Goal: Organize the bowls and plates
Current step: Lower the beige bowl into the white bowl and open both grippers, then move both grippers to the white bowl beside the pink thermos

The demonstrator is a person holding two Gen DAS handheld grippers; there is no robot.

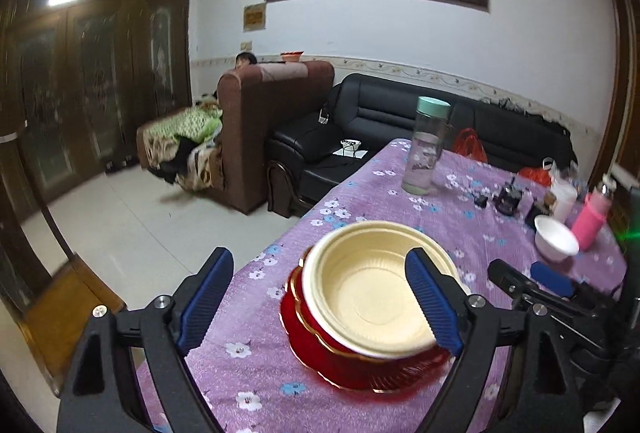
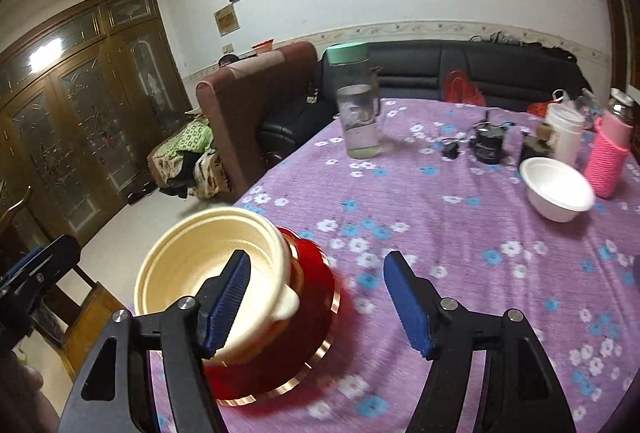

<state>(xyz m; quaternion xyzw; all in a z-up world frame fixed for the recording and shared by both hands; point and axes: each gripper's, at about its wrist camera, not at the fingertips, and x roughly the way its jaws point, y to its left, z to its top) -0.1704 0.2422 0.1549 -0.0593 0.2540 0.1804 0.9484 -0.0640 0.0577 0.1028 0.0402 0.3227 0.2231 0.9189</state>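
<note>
A cream bowl [image 1: 368, 297] sits stacked in a red bowl with a gold rim [image 1: 316, 329] on a red plate [image 1: 360, 373] near the table's left edge. The stack shows in the right wrist view too, with the cream bowl [image 2: 200, 257] above the red plate [image 2: 316, 313]. My left gripper [image 1: 320, 305] is open, its fingers either side of the stack's left part. My right gripper [image 2: 316, 305] is open and empty, its left finger [image 2: 228, 305] in front of the cream bowl. A white bowl [image 1: 556, 237] [image 2: 558, 189] stands at the far right.
The table wears a purple flowered cloth [image 2: 440, 233]. On it stand a clear bottle with a green lid [image 1: 426, 149] [image 2: 358, 105], a pink sleeved bottle [image 2: 610, 157], a white cup [image 2: 566, 133] and small dark items [image 2: 488, 143]. Sofas and the floor lie beyond the left edge.
</note>
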